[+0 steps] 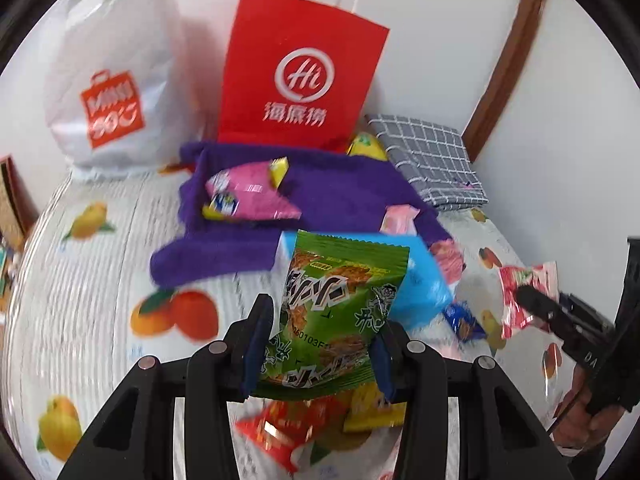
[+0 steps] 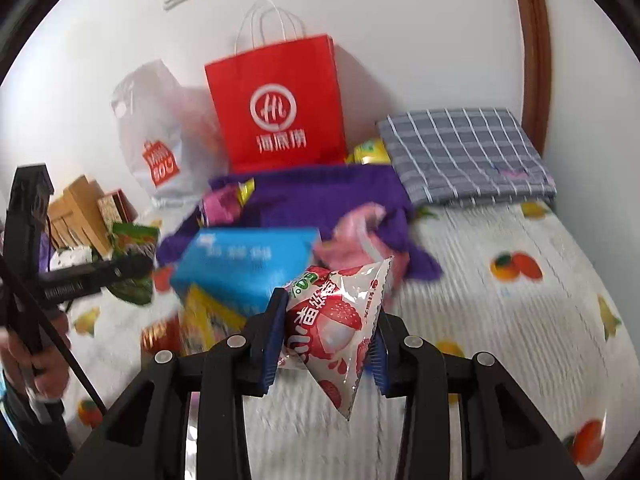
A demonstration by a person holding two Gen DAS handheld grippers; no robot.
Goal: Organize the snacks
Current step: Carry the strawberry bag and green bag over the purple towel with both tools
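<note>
My left gripper [image 1: 320,344] is shut on a green snack packet [image 1: 340,312], held above the fruit-print bed cover [image 1: 100,280]. My right gripper [image 2: 326,336] is shut on a white and red lychee jelly packet [image 2: 336,320]; it also shows at the right of the left wrist view, the same packet [image 1: 528,296] between its black fingers. A blue box [image 2: 244,264] lies just beyond both grippers, with loose snacks around it: a red packet [image 1: 288,432], a yellow one [image 1: 372,408], a small blue one [image 1: 464,320]. A pink packet [image 1: 252,196] rests on the purple towel [image 1: 340,188].
A red paper bag [image 1: 300,80] and a white plastic bag [image 1: 112,92] stand against the wall behind the towel. A grey checked pillow [image 2: 464,152] lies at the back right. Cardboard boxes [image 2: 80,208] sit at the left. A person's hand [image 2: 44,364] holds the left gripper's handle.
</note>
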